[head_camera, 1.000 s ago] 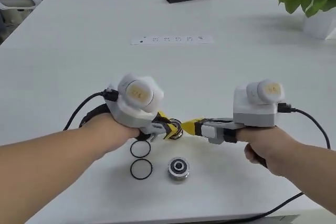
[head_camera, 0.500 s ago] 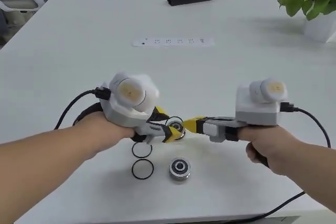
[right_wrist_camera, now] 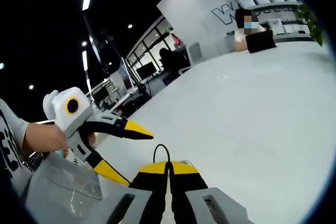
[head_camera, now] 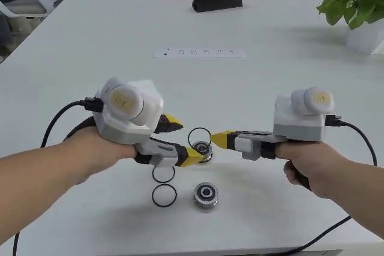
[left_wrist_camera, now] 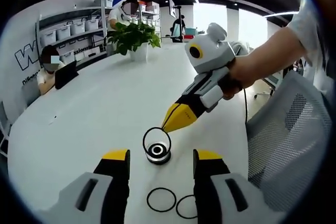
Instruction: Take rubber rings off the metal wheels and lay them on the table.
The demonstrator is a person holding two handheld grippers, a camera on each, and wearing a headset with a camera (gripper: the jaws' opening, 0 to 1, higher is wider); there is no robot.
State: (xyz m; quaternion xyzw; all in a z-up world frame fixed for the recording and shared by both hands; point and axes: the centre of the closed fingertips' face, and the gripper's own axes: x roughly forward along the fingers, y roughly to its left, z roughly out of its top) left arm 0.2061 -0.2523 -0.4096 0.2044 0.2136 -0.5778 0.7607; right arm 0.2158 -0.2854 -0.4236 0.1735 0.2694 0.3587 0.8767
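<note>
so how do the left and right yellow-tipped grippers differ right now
The left gripper has its jaws spread wide and holds nothing; the right gripper has its jaws shut, pinching a thin black rubber ring. That ring stands up from the silver metal wheel at the right gripper's tip, while the left gripper's open jaws frame the wheel without gripping it. Both point at that wheel from opposite sides.

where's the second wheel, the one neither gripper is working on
In the head view that wheel sits near the front edge of the table, just right of a loose rubber ring and nearer the person than the other wheel.
</note>
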